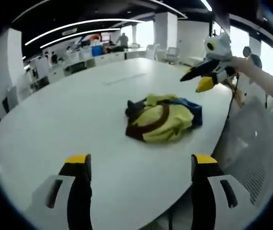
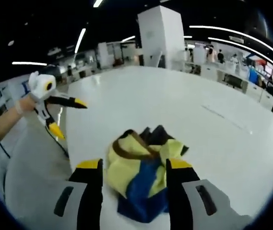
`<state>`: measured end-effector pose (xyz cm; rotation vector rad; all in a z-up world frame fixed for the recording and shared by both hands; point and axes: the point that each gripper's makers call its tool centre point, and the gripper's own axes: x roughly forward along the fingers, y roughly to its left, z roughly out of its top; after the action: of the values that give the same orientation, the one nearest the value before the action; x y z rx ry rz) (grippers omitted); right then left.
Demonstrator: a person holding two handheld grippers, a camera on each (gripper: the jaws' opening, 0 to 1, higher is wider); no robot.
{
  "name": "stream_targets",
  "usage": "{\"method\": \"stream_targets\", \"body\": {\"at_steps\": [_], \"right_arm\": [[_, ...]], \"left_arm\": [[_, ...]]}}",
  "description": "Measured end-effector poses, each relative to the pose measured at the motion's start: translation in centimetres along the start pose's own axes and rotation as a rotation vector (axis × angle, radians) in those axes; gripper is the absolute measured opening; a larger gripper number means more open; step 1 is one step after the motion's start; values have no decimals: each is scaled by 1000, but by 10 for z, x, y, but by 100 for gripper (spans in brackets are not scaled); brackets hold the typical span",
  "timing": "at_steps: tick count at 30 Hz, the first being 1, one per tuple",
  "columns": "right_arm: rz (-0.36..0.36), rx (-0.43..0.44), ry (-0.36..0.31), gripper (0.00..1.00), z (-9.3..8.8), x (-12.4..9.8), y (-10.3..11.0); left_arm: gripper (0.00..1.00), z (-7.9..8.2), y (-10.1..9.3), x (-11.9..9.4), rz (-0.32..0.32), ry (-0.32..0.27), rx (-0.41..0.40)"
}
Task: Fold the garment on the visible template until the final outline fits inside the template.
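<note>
The crumpled yellow, blue and brown garment [image 1: 163, 118] lies on the white table [image 1: 54, 124], ahead of the left gripper [image 1: 140, 167] and between the right gripper's [image 2: 133, 173] jaws, both spread apart and empty.

Open-plan office, desks [image 1: 78, 57], strip lights [image 1: 78, 25]

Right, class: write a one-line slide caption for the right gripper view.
Right gripper hovers open-jawed over a crumpled yellow, blue and brown garment on a white table; left gripper waits beside.
</note>
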<state>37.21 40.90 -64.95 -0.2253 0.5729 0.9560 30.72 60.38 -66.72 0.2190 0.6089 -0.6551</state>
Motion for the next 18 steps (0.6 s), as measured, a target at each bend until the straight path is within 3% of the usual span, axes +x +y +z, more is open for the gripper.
{"method": "stream_targets", "body": {"at_steps": [7,10,14,18], "right_arm": [[-14,-41,42,37,-2,13,-2],[-25,-35,52,29,-5,19,-4],[-22,-14,50,28,-4,26,-6],[-26,-9,49,20,-4,32,-8]], "left_arm": [[85,0,2,-2,13,-10,-1],[84,-1,3,-2,14,-10,-9],[84,-2,2,-3,12,-11,-10],[84,-4,4,-4,22,-11,-19]]}}
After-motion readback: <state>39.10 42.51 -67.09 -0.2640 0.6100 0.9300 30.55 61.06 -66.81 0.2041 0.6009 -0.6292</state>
